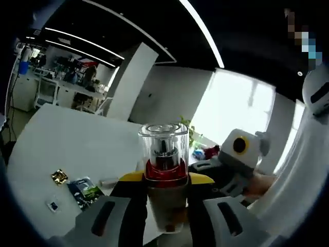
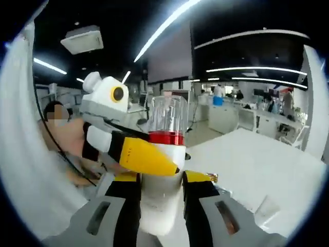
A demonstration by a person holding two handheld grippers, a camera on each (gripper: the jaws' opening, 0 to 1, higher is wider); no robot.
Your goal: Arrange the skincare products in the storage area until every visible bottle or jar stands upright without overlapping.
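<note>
While both grippers are on the same pump bottle, this looks like a mid-air handover, well above the white desk. Left gripper has its jaws closed on the lower body; right gripper clamps the white body too, just under the red collar. Next move, I'd guess: one lets go, the other stands it upright on the desk.

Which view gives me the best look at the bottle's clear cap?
The right gripper view: the cap stands clear above the red collar, though a yellow jaw tip crosses the bottle below. The left gripper view shows the cap smaller, against bright windows.
</note>
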